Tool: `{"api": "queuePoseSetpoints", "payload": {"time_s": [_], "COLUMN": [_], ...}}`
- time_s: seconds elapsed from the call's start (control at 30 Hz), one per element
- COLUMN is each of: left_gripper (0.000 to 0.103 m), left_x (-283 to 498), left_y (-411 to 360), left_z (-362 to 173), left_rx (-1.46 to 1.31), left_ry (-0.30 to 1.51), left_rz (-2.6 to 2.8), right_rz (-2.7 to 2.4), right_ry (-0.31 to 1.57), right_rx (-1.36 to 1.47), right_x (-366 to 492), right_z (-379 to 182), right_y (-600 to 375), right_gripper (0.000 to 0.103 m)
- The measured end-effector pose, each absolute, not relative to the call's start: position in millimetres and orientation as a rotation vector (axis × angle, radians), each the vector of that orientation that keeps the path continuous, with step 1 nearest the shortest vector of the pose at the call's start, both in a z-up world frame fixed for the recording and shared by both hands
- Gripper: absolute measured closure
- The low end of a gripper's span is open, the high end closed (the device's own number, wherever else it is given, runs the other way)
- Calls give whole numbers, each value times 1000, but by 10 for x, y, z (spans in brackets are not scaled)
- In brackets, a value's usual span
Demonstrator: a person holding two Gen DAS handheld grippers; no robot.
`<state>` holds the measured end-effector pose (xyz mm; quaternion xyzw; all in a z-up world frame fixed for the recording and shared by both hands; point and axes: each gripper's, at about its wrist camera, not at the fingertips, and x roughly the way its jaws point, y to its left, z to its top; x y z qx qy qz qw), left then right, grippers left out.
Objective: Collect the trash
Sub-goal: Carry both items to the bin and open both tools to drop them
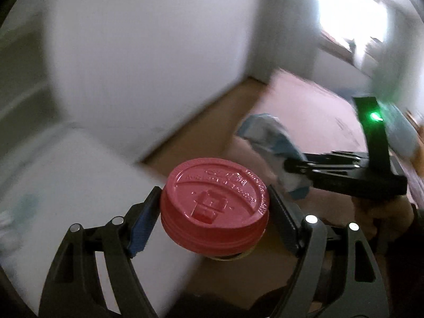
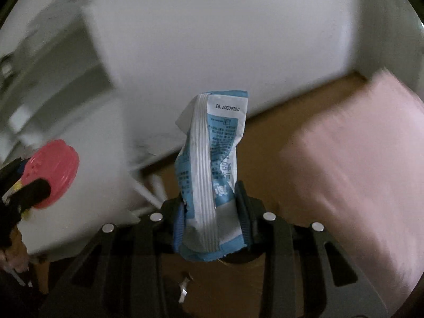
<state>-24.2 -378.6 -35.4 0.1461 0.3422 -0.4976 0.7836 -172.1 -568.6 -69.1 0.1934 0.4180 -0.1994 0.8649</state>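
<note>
A paper cup with a red plastic lid (image 1: 214, 206) sits between the fingers of my left gripper (image 1: 214, 205), whose pads press on the cup just under the lid. My right gripper (image 2: 211, 201) is shut on a crumpled blue and white wrapper (image 2: 214, 145), which sticks up out of the jaws. The left wrist view shows the right gripper (image 1: 294, 168) to the right of the cup, carrying the wrapper (image 1: 267, 135). Far left in the right wrist view are the red lid (image 2: 53, 172) and the left gripper (image 2: 23, 188). Both views are blurred.
A white wall corner (image 1: 148, 61) stands ahead above a brown wooden floor (image 2: 278, 116). A pink mat (image 2: 357, 175) lies at the right. A white surface (image 1: 66, 185) is at the left. A bright window (image 1: 352, 13) shows at the far right. A small white scrap (image 2: 184, 288) lies on the floor.
</note>
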Motion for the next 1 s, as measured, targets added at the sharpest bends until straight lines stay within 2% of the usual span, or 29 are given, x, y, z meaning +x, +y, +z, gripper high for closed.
{"api": "queuePoseSetpoints", "payload": {"time_s": [0.2,0.4,0.57,0.77,0.8,0.87,0.9,0.93,1.0], "left_gripper": [26,26,24,23,21,13,13,13,13], "left_x": [-575,-282,43,-2,34,57,63,79,72], "left_y": [-4854,-5383,-5391,-5318,-5326,-5338,-5348,-5341,-5335], "left_z": [-1446,-2680,-3141,-3224,-3237,-3237,-3196,-3195,-3157], "left_rx": [494,597,576,578,577,567,565,566,565], "left_ry": [882,1070,1170,1176,1181,1186,1186,1184,1183], "left_rz": [-1216,-1136,-1045,-1012,-1010,-1007,-1007,-1007,-1005], "right_rz": [-497,-439,-381,-332,-323,-323,-326,-337,-348], "right_ry": [1022,1152,1206,1236,1241,1245,1238,1226,1214], "right_rx": [569,658,678,661,656,651,647,640,628], "right_x": [-2162,-1938,-1705,-1336,-1287,-1188,-1137,-1112,-1094], "right_z": [-1670,-2514,-2903,-3087,-3089,-3094,-3111,-3089,-3030], "right_y": [-6277,-6481,-6530,-6516,-6505,-6501,-6509,-6506,-6497], "right_gripper": [69,69,69,68,67,57,40,31,31]}}
